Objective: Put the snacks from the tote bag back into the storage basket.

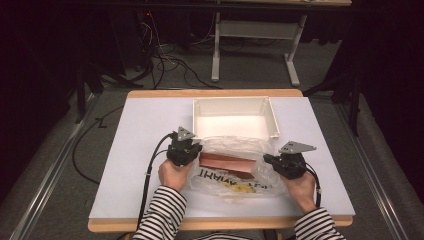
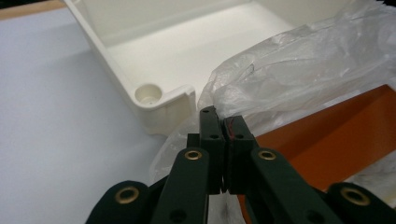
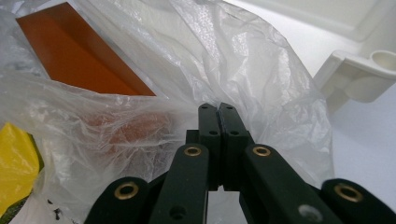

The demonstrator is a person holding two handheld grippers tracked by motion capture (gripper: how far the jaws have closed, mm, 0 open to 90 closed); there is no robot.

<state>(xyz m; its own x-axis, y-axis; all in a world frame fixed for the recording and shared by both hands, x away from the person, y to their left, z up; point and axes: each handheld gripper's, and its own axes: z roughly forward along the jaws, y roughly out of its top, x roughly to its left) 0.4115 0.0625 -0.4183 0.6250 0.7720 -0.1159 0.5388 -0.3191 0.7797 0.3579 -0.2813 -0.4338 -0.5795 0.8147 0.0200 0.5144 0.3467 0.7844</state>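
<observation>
A clear plastic bag [image 1: 232, 147] with yellow print lies on the white table top, just in front of the white bin [image 1: 274, 120]. An orange-brown box [image 1: 227, 164] sits inside it. My left gripper [image 1: 198, 149] is at the bag's left edge, and its jaws [image 2: 222, 122] are shut on the film [image 2: 299, 70] next to the box [image 2: 327, 135]. At the bag's right edge my right gripper [image 1: 266, 159] is also shut, with crumpled film [image 3: 224, 60] at its tips [image 3: 218, 112]. The box [image 3: 79, 56] shows through the bag's mouth beyond them.
The white bin [image 2: 163, 100] is empty, and its near corner [image 3: 359, 74] stands close to both grippers. Bare white table top [image 1: 140, 150] stretches to the left and right of the bag. Cables trail off the table's left side, and a desk frame stands behind the table.
</observation>
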